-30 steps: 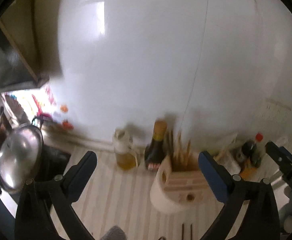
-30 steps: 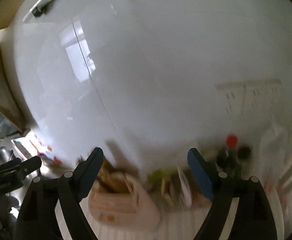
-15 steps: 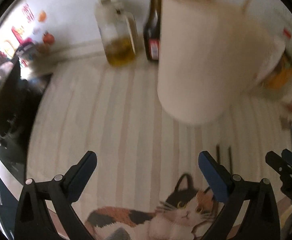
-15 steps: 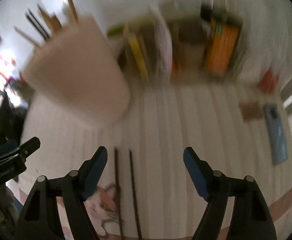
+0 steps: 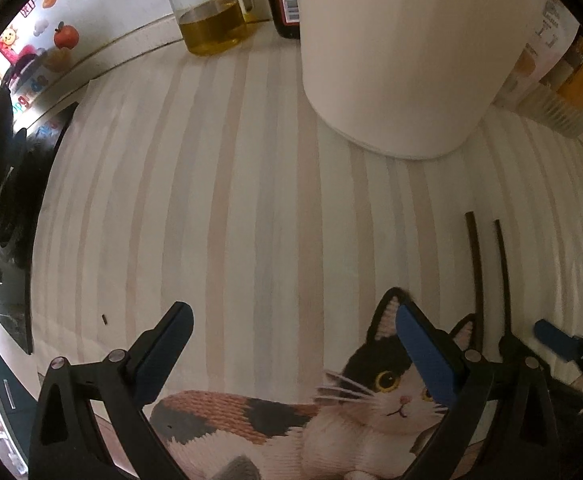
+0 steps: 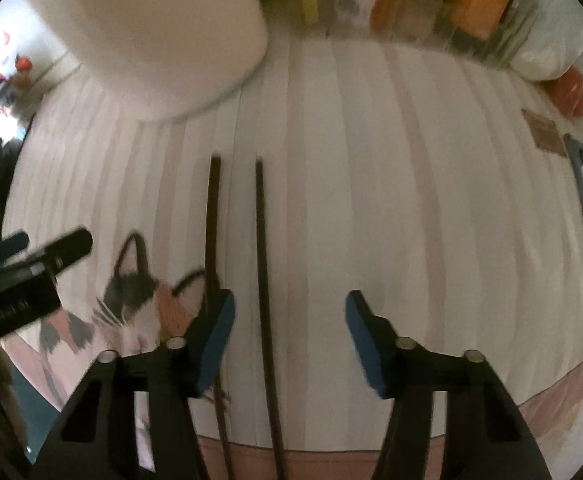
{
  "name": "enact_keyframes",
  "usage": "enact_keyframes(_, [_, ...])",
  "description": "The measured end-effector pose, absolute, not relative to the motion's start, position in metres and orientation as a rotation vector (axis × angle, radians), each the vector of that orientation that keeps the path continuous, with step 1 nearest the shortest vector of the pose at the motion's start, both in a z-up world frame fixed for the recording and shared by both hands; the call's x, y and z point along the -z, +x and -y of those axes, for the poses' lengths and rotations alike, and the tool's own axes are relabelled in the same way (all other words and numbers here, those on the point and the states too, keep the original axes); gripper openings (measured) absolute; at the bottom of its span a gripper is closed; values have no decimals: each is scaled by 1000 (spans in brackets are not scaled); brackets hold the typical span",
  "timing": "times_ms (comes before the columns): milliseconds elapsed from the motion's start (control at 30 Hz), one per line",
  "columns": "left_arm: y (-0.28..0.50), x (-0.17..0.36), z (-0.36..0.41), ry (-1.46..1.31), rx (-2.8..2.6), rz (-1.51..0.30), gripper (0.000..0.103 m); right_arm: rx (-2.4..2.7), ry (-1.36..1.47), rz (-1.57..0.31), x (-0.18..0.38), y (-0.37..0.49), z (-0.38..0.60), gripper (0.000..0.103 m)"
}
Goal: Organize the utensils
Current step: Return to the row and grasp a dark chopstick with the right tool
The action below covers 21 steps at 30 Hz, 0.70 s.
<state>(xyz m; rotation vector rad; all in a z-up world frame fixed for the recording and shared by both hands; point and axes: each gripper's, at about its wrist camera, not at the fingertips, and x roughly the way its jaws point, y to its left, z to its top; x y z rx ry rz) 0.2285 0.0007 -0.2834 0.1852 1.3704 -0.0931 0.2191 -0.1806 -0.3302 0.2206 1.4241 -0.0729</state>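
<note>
Two dark chopsticks (image 6: 261,280) parallel, lengthwise toward white holder (image 6: 163,32), seemingly flat

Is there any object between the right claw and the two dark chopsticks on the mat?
Nothing visible. The right claw hangs open above the chopsticks; one chopstick lies between its fingers, the other passes under the left finger.

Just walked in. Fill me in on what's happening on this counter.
A person holds a gripper in each hand over a striped mat with a cat picture. Two dark chopsticks lie side by side on it. The right gripper hangs above them, one chopstick between its jaws but not gripped; the jaws have just been closing. The left gripper is open, holding nothing. A white utensil holder stands behind.
</note>
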Motion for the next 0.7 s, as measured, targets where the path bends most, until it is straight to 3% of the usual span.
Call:
enact_keyframes(100, [228, 286, -2, 184, 90, -1375, 103, 99, 151, -1413, 334, 211, 175, 36])
enact_keyframes(167, [226, 287, 1, 192, 93, -1377, 103, 123, 122, -1406, 333, 206, 175, 15])
enact_keyframes(233, [223, 288, 5, 200, 100, -1379, 103, 142, 127, -1397, 333, 201, 182, 6])
enact_keyframes(700, [181, 288, 105, 240, 310, -1405, 103, 344, 285, -1389, 337, 151, 299, 5])
